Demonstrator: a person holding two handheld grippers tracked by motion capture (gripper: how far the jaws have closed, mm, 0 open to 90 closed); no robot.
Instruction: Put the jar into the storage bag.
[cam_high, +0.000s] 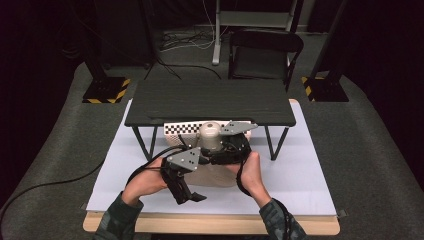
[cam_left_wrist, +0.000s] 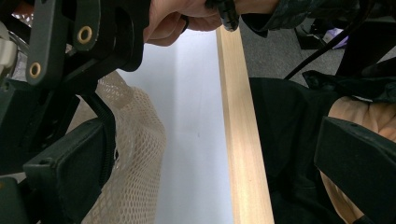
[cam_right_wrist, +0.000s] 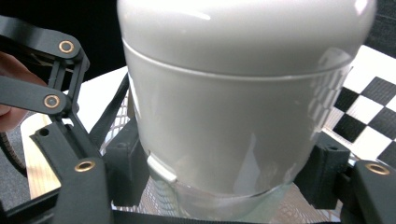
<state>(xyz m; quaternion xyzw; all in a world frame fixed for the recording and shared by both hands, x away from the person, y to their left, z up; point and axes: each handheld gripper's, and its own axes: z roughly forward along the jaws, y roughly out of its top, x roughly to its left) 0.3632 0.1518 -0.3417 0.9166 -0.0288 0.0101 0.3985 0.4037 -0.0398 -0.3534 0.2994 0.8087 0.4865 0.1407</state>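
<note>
Pinching a cream-white bottle (cam_right_wrist: 243, 93) between the right gripper (cam_high: 227, 145) jaws, pads pressing on both sides of its lower body, just above a clear band near the base. Standing upright there, cap end away from the jaws, over the beige mesh bag (cam_right_wrist: 154, 196) lying directly beneath and behind the pads. Showing a checkerboard card (cam_right_wrist: 369, 112) just beyond the bottle on one side, under the edge of a low black shelf (cam_high: 210, 102).

Holding the left gripper (cam_high: 187, 192) jaws spread wide, nothing between the pads; one jaw lying against the mesh bag (cam_left_wrist: 135, 154) and its black zipper edge, the other hanging out past the tabletop's wooden edge (cam_left_wrist: 243, 135). Stretching between those jaws: the white sheet (cam_left_wrist: 196, 140) covering the tabletop. Gripping the right tool just beyond the left jaws, the person's right hand (cam_left_wrist: 182, 18).
</note>
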